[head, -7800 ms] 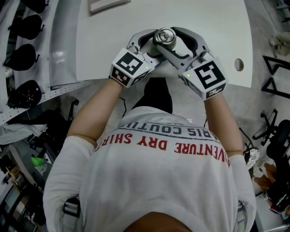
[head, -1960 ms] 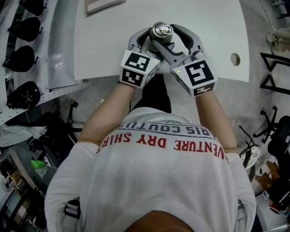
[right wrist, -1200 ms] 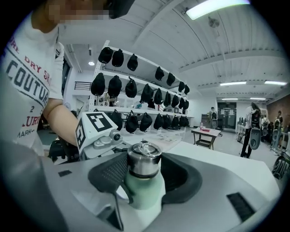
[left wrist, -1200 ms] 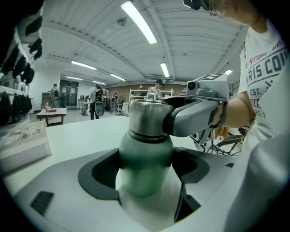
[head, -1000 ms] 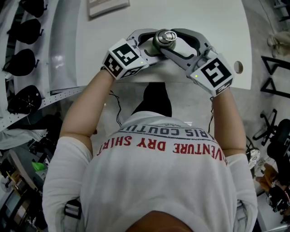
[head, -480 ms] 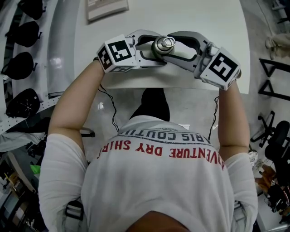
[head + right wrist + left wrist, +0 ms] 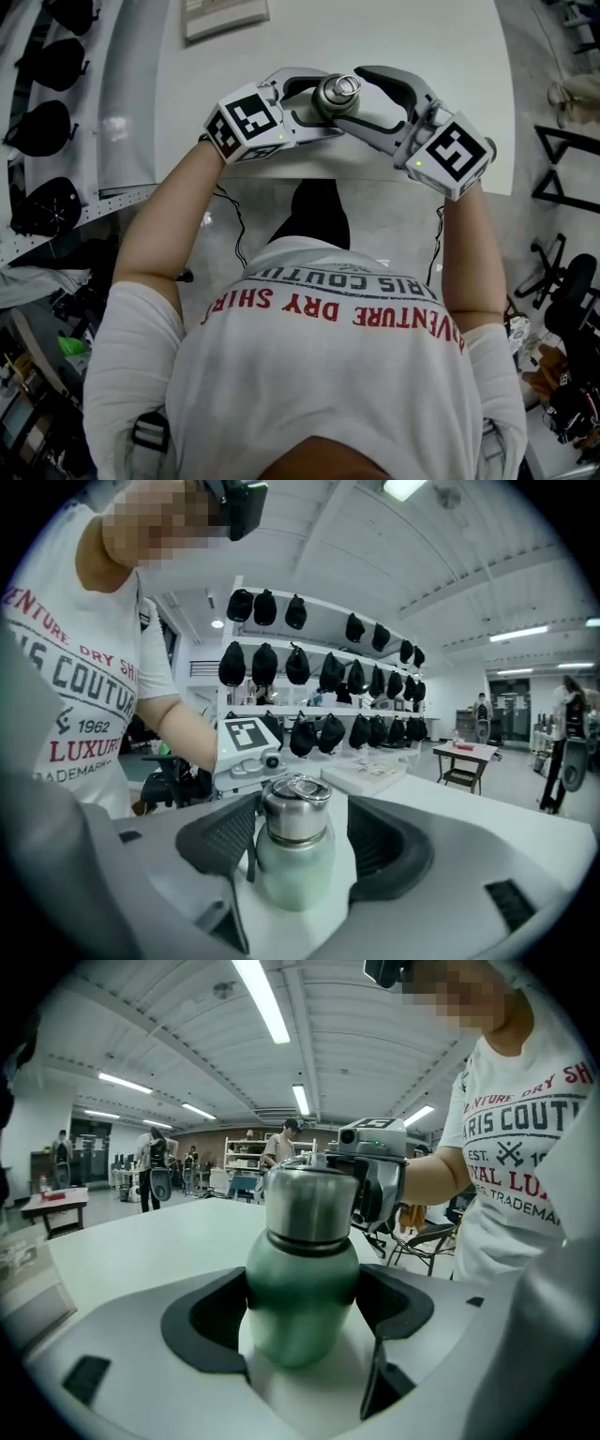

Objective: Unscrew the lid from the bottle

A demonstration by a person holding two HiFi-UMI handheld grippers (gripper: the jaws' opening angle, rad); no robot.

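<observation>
A green bottle (image 7: 302, 1307) with a steel lid (image 7: 337, 92) stands upright on the white table (image 7: 431, 37) near its front edge. My left gripper (image 7: 323, 101) comes in from the left and is shut on the bottle's green body, with both pads (image 7: 217, 1312) pressing its sides. My right gripper (image 7: 349, 94) reaches in from the right at lid height. Its jaws have just been opening, and the lid (image 7: 295, 817) stands between them with a gap at the right pad (image 7: 375, 841). The left gripper's marker cube (image 7: 248, 747) shows behind the bottle.
A flat white box (image 7: 225, 14) lies at the far side of the table. A rack of black caps (image 7: 47, 56) stands to the left of the table. The table's front edge (image 7: 309, 176) runs just under both grippers, close to the person's body.
The right gripper's jaws have spread apart from the lid. Both hands have swung their marker cubes slightly back toward the body since half a second ago. The bottle stays where it was.
</observation>
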